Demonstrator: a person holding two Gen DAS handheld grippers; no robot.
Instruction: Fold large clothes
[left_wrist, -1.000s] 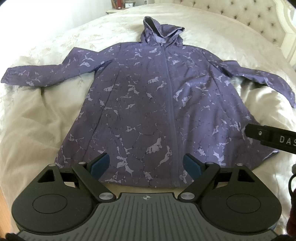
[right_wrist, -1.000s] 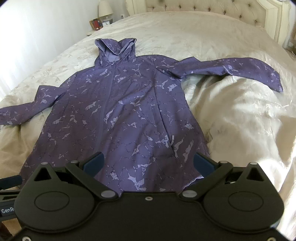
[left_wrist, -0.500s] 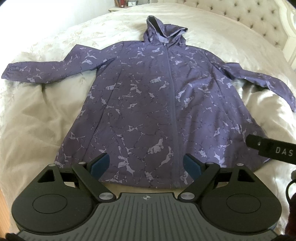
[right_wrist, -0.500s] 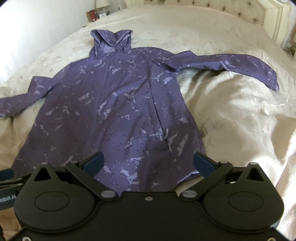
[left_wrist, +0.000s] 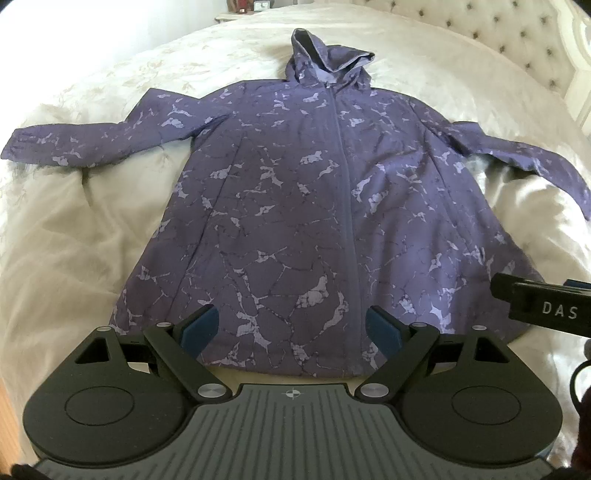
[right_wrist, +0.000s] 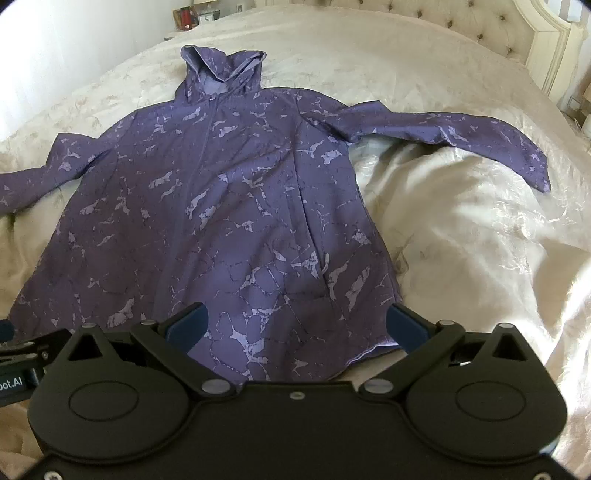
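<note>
A purple hooded jacket with a pale marbled print lies flat and face up on the bed, zipper shut, hood toward the headboard, both sleeves spread sideways. My left gripper hovers open above the hem near the zipper, nothing between its blue pads. In the right wrist view the same jacket fills the left and middle. My right gripper stands open over the hem's right corner, holding nothing. The right sleeve drapes over a fold of duvet.
A cream duvet covers the bed, rumpled beside the jacket. The tufted headboard runs along the back. A bedside table with small items stands at the far left. The right gripper's body shows at the left wrist view's right edge.
Both views have tipped slightly, so the jacket sits lower and fuller in frame. The jacket has not moved and both grippers stay open.
</note>
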